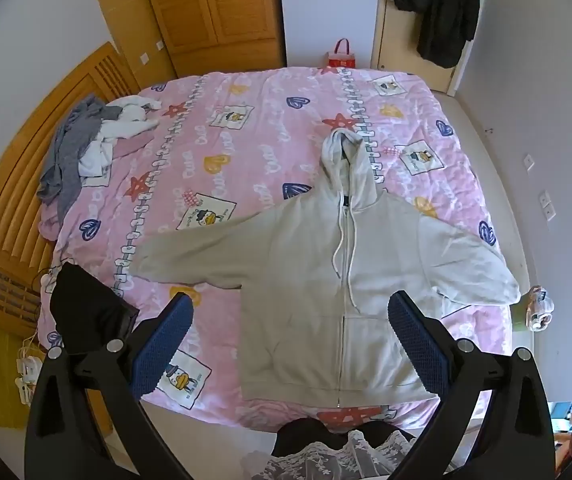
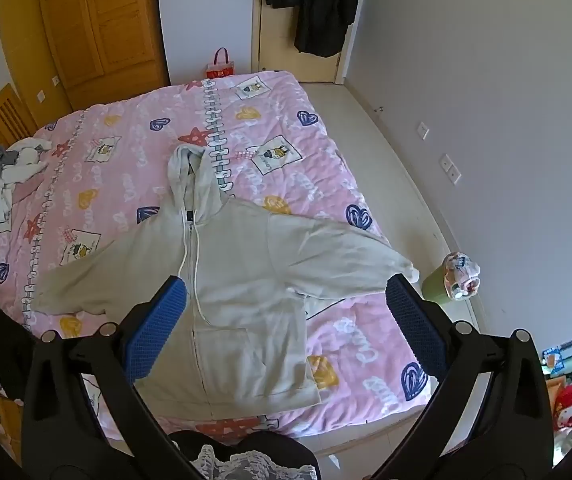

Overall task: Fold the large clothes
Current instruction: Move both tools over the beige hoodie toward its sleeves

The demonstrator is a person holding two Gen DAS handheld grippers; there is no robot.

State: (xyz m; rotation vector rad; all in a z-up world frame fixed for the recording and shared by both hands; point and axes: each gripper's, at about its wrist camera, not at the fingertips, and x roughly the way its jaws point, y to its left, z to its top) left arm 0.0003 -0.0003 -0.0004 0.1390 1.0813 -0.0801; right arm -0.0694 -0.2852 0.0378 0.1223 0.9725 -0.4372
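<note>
Left gripper point(image 1: 291, 312) and right gripper point(image 2: 286, 300): both spread wide, holding nothing. Grey hoodie point(image 1: 325, 276) lies flat, zipped, on the pink bedspread point(image 1: 246, 136), hood towards twelve o'clock. Risk: pinching bedspread along with a sleeve; drawcord snagging.

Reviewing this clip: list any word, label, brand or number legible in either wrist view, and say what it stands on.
None can be quoted with confidence.
White lettering repeated across the pink quilt: stylised and warped, not readable.
Captions on the quilt's cartoon patches: too small and blurred.
Dark neck label inside the grey hoodie: too small.
Red bag beyond the bed: no legible print.
Both grippers show no markings.
</note>
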